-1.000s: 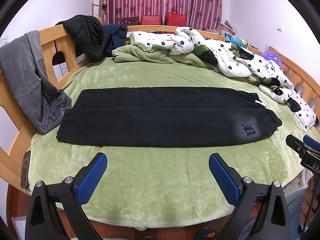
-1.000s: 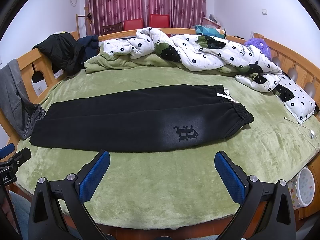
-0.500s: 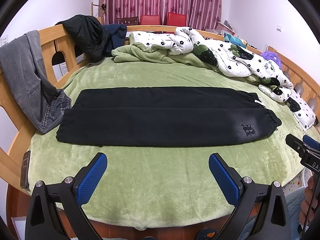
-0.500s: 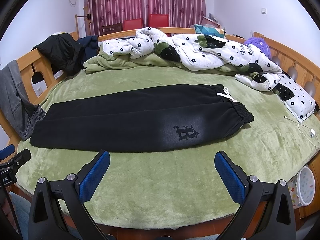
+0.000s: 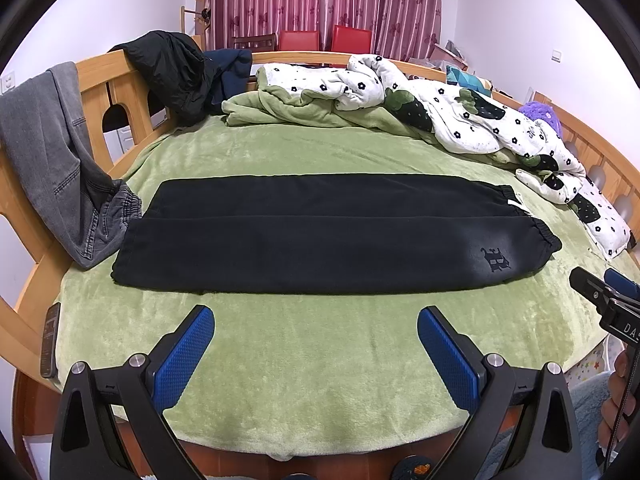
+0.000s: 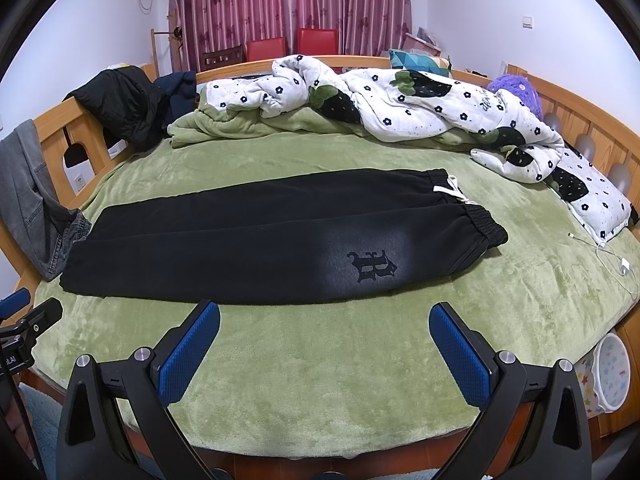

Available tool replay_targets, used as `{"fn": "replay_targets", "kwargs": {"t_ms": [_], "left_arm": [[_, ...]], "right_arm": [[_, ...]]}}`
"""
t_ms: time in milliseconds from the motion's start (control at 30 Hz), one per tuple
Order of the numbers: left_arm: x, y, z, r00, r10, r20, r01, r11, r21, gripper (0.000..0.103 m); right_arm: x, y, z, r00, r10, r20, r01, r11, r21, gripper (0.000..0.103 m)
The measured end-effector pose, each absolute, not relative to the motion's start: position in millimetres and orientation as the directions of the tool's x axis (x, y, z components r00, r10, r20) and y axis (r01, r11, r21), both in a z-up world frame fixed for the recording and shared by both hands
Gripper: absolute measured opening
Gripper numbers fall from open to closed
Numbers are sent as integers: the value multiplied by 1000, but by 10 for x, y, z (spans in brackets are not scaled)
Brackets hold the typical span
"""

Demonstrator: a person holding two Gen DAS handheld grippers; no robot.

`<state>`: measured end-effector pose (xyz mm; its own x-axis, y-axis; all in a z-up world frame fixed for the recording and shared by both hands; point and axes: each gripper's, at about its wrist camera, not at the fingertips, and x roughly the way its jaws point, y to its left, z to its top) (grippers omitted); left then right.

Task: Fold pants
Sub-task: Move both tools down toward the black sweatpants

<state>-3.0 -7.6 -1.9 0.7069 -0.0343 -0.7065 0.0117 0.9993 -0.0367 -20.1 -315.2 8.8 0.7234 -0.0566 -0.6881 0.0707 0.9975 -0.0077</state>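
Black pants (image 5: pixel 328 236) lie flat on the green bed cover, one leg laid over the other lengthwise, waistband with a white drawstring (image 6: pixel 452 192) to the right and leg ends to the left. A dark emblem (image 6: pixel 372 266) sits near the waistband. The pants also show in the right wrist view (image 6: pixel 260 244). My left gripper (image 5: pixel 316 322) is open and empty, held short of the pants' near edge. My right gripper (image 6: pixel 324 320) is open and empty, just short of the near edge below the emblem. The right gripper's tip also shows in the left wrist view (image 5: pixel 600 292).
A rumpled flowered quilt (image 6: pixel 420 108) and green blanket (image 5: pixel 304 112) lie along the far side. Grey jeans (image 5: pixel 56 160) and a black jacket (image 5: pixel 172 68) hang on the wooden rail. A phone (image 5: pixel 50 340) lies at the left edge. A charging cable (image 6: pixel 608 256) lies at right.
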Motion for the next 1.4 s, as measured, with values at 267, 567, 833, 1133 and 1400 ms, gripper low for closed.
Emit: {"fn": "replay_targets", "kwargs": {"t_ms": [267,567,833,1133,1400], "left_arm": [[-28,-85,-19,707,-33,-706,12,999,-35,102],[-70,-160,150,715,-56,-697,35,998,-45,102],[-105,218,803,734,-104,-671,50,994,-99,102],[298,689,790,701,-113,-704,23,990,-136,102],[830,1221,-229,622,-90,-778,-89,979,-184,102]], "right_arm": [[-203,-3154,94,724,-52,-688,70,998,-2,102],[-356,-3087,333,762,5,-648,17,999,27,102],[-501,-3388,895,800,93,-592,-13,990,137,102],[-104,-3783,1171,794,128,-595,-50,988,147,102],[569,-4174,191,720,134,-681,-26,986,166,94]]}}
